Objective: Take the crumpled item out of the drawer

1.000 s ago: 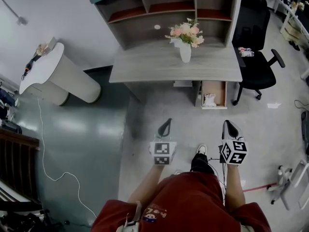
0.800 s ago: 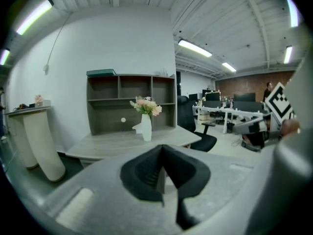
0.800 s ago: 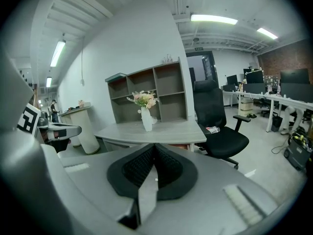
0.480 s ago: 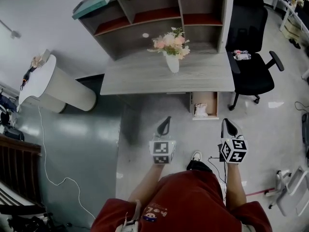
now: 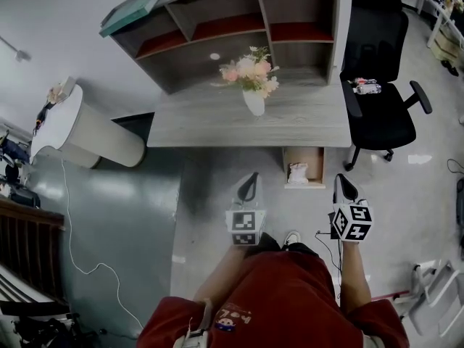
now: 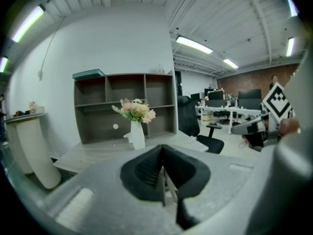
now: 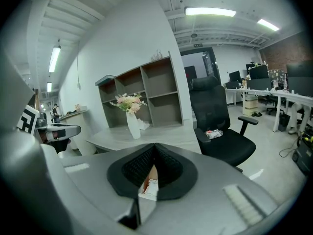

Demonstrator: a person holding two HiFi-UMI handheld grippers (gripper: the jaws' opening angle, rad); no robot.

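Note:
The wooden drawer (image 5: pixel 304 153) stands pulled out under the right end of the grey desk (image 5: pixel 217 129). A white crumpled item (image 5: pixel 297 171) lies inside it. My left gripper (image 5: pixel 251 179) hangs over the floor short of the desk, left of the drawer, jaws shut and empty. My right gripper (image 5: pixel 341 181) is just right of the drawer's front, also shut and empty. In the right gripper view the crumpled item (image 7: pixel 150 186) and drawer show through the slit below my shut right gripper (image 7: pixel 154 149). In the left gripper view my left gripper (image 6: pixel 162 152) points at the desk.
A white vase of pink flowers (image 5: pixel 252 93) stands on the desk, with a shelf unit (image 5: pixel 239 27) behind. A black office chair (image 5: pixel 380 114) sits to the right of the drawer. A white rounded stand (image 5: pixel 87 125) and a floor cable (image 5: pixel 72 245) lie to the left.
The person has walked towards the desk. The drawer and crumpled item now sit lower in the head view, nearly level with both gripper tips. Both grippers stayed shut.

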